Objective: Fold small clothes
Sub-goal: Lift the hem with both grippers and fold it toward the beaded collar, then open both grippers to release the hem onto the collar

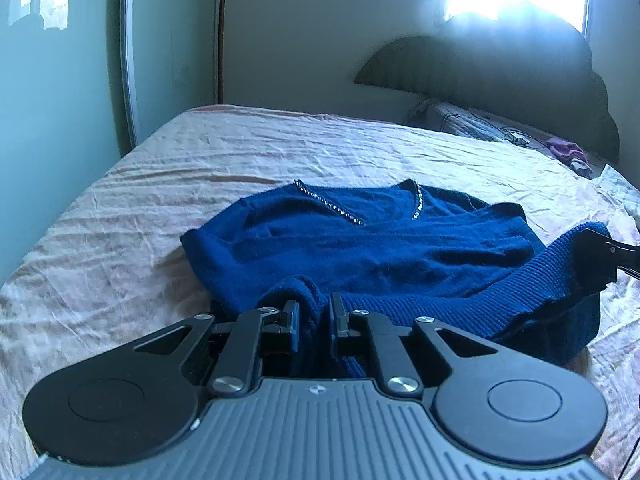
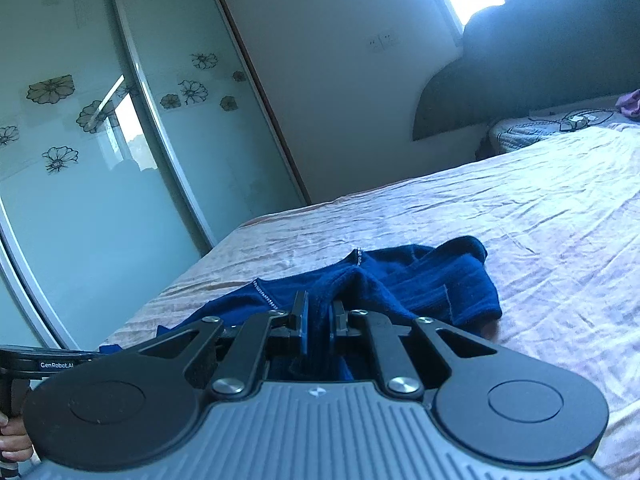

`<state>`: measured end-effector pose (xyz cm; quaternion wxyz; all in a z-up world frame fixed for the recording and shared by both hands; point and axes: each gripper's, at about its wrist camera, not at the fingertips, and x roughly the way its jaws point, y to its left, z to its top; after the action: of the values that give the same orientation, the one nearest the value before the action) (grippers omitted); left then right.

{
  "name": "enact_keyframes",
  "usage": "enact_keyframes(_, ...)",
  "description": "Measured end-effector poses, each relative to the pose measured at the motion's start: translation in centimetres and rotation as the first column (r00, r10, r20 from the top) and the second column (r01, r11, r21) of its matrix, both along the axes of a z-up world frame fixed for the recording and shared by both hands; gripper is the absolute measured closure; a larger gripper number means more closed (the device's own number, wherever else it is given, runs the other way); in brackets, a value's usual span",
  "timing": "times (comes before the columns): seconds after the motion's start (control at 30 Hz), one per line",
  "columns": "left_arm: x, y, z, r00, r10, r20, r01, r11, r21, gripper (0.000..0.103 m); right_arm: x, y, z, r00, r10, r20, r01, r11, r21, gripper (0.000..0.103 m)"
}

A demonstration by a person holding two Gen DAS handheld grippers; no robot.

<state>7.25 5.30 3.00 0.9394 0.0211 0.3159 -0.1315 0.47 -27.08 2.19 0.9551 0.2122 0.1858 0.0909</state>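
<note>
Knitwear is the only garment in play: a blue sweater (image 1: 360, 248) lies on the bed (image 1: 160, 208), neckline with its sparkly trim pointing away toward the far edge. Its sleeves look already crossed over the chest, so the side folds seem done. What remains, by my reading, is the bottom-up fold: both bottom corners of the ribbed hem are lifted off the sheet but have not yet been carried over to the neckline.

The left gripper (image 1: 314, 312) has its fingers pressed together on a bunched hem corner, cloth showing between them. The right gripper (image 2: 318, 316) is likewise clamped on the other corner, a ridge of blue knit rising just ahead of its fingers. In the left wrist view the right gripper shows at the frame's right edge with hem fabric draped from it.

Around this, the wrinkled pink sheet is bare beyond the sweater, so nothing blocks the path to the neckline. Well apart, near the dark headboard (image 1: 500, 72), sit a quilted pillow (image 1: 460, 120) and a small purple cloth (image 1: 568, 152). A glass wardrobe door with flower decals (image 2: 100, 140) stands beside the bed. A hand (image 2: 14, 440) grips the other gripper's handle at the lower left of the right wrist view.
</note>
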Motion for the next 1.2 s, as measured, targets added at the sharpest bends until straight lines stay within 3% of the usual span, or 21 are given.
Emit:
enact_keyframes(0.33,2.3,-0.6,1.7,0.998,0.006,0.060,-0.007,1.000,0.013,0.088,2.3,-0.4,0.5,1.000,-0.022,0.021,0.022,1.000,0.002,0.094)
enact_keyframes(0.63,6.8,-1.9,2.8,0.995,0.010,0.099,-0.014,0.999,0.042,0.088,6.4,-0.9,0.8,0.998,-0.046,0.033,0.046,0.999,-0.003,0.094)
enact_keyframes(0.9,12.7,-3.2,1.7,1.000,0.007,0.018,-0.009,0.998,0.068,0.088,11.6,-1.8,-0.5,0.998,-0.053,-0.030,0.053,0.998,0.024,0.094)
enact_keyframes(1.07,17.4,-3.4,-0.4,0.997,0.014,-0.079,-0.007,0.995,0.096,0.088,14.9,-2.3,-2.3,0.995,-0.039,-0.094,0.043,0.998,0.039,0.094)
enact_keyframes(1.2,21.1,-2.7,-2.3,0.984,0.039,-0.174,-0.032,0.999,0.041,0.088,17.5,-3.1,-3.9,0.989,-0.030,-0.145,0.043,0.995,0.086,0.093)
